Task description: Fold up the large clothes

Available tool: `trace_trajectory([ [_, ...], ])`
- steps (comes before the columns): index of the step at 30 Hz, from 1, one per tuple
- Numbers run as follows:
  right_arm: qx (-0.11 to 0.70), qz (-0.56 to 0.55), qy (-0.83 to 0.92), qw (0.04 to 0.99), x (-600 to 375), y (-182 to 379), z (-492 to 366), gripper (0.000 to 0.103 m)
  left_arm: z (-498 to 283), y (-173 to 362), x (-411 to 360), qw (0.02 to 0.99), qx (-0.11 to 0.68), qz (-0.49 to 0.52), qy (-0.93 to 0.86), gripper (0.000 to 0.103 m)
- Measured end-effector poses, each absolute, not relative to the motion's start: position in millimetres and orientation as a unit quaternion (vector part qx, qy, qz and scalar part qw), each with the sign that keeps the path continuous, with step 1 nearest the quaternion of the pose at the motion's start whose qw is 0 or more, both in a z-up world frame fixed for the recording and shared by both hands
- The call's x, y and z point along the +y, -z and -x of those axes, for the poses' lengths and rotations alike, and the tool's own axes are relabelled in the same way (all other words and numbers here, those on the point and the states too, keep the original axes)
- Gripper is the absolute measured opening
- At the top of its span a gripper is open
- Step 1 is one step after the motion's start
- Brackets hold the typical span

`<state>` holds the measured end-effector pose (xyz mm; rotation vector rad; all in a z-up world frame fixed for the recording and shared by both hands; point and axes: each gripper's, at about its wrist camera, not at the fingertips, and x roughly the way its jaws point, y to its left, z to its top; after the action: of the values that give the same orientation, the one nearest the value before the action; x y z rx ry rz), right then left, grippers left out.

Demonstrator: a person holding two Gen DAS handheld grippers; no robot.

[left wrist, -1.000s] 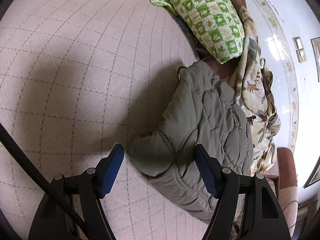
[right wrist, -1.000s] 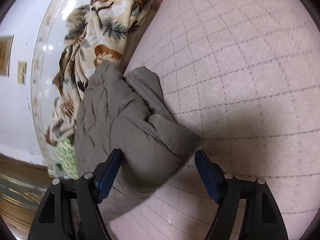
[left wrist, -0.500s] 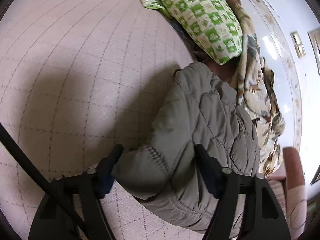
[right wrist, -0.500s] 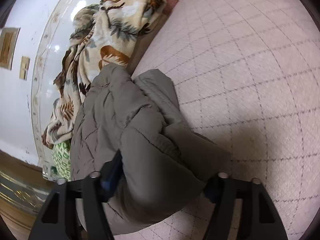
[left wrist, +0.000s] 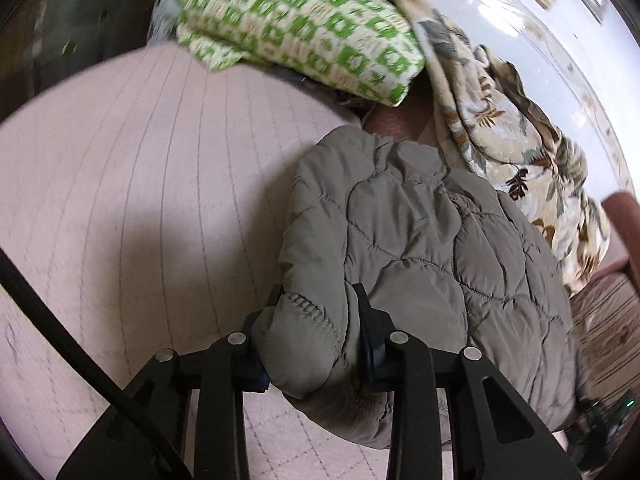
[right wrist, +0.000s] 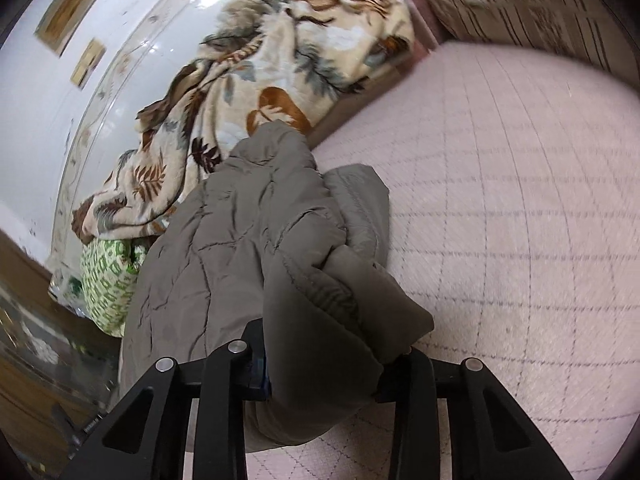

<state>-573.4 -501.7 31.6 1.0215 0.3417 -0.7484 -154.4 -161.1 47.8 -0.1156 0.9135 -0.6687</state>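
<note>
Both my grippers, left gripper [left wrist: 316, 336] and right gripper [right wrist: 324, 364], are closing on padded ends of the grey quilted jacket [left wrist: 420, 240], which stretches from my jaws toward each frame's centre on the pink bedspread [left wrist: 140, 200].

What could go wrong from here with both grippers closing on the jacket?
1. The left hand-held gripper and right hand-held gripper are closing on thick bunched folds of the grey quilted jacket; the puffy fabric may slip out.
2. The jacket lies against the leaf-print blanket; lifting may drag it along.
</note>
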Motion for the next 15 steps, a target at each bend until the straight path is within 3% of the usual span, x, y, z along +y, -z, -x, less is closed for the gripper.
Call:
trace_trajectory([
  [15, 0.156, -0.374, 0.359, 0.841, -473, -98, 575, 0.032, 172, -101, -153, 0.859, 0.374, 0.05, 0.345, 0.029],
])
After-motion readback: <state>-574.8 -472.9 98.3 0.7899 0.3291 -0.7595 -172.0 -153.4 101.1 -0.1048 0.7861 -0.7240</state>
